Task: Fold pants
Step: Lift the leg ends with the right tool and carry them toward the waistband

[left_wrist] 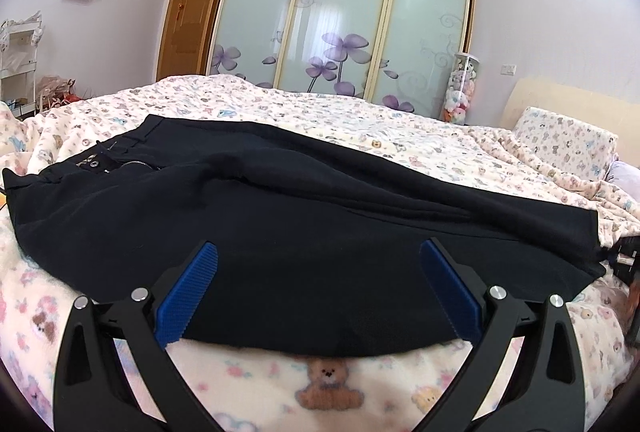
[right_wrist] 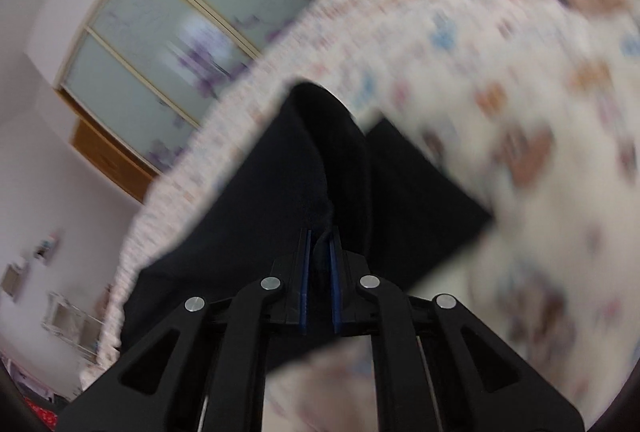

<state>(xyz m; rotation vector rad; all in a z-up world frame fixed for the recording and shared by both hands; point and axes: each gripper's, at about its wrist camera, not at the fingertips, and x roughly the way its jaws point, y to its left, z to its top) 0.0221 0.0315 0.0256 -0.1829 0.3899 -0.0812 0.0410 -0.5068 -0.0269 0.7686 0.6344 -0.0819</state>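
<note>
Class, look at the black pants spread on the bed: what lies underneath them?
Under the black fabric pants lies the pale teddy-bear-print bedspread, showing around every edge. Whatever lies beneath the pants' middle is covered.

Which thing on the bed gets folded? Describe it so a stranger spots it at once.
Find the bed with the teddy-bear cover before the flowered glass wardrobe. Across it lie the pants, laid out flat. They are the only dark, plain thing on that pale, printed cover.

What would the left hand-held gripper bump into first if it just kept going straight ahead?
Probably the black fabric pants lying on the teddy-bear print bedspread: the open left hand-held gripper already straddles their near edge, though its height above them is unclear.
</note>
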